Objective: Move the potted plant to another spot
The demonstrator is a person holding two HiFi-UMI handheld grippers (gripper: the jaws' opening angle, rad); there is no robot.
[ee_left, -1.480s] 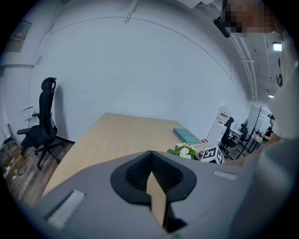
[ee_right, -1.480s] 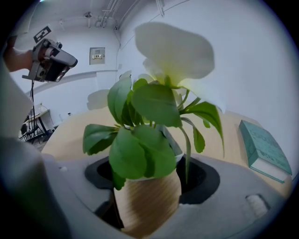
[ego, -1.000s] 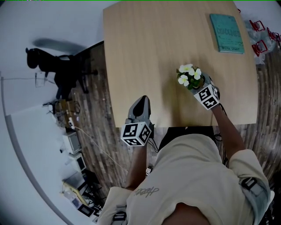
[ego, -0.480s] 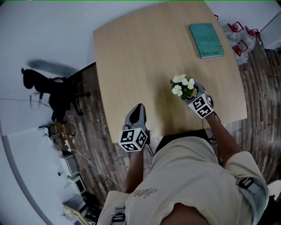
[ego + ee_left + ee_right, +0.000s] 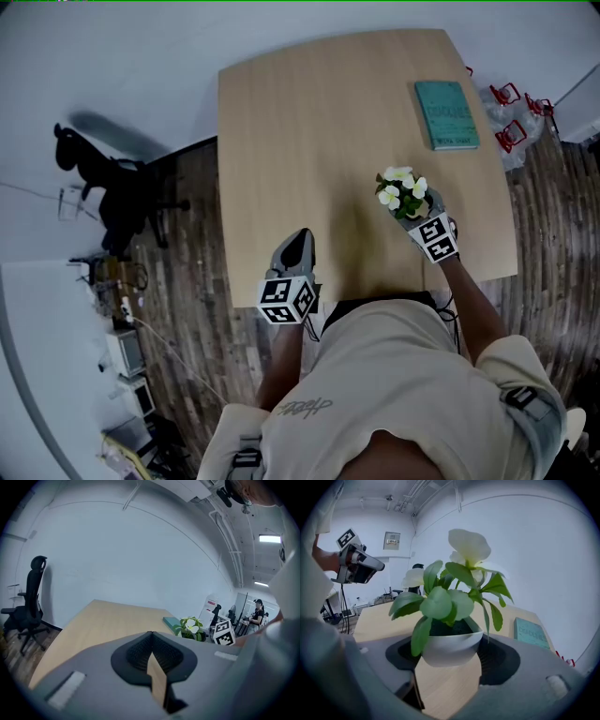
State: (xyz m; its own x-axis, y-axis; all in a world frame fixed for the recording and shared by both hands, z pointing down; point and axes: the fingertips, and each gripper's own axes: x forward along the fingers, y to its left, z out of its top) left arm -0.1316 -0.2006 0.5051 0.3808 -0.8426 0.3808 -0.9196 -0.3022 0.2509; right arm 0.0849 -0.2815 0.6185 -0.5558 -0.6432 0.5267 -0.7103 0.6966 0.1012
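By my reading, the move is half done. The right claw (image 5: 451, 654) pinches the pot (image 5: 449, 644) with one jaw on each flank. In the right gripper view bare wood shows under the pot's rounded base, so it looks lifted off the table (image 5: 300, 141), though I cannot be sure of the gap. In the head view the plant (image 5: 403, 192) is over the table's near right part, close to the person's edge. The book (image 5: 447, 114) lies well apart, toward the far right corner. The pick-up seems done. What is left is to carry the plant to a new spot, set it down upright and let go. The open wood in the middle and to the left looks like room enough.

The left claw (image 5: 152, 634) is pressed together and holds nothing; only a sliver of table shows between its jaws. It hangs at the near edge, left of the plant and apart from it.

The pot is a small pale bowl, about upright in the grip. It holds dark soil (image 5: 440, 627), a clump of green leaves (image 5: 438, 604) and white flowers (image 5: 468, 545). Only leaves hang over the rim.
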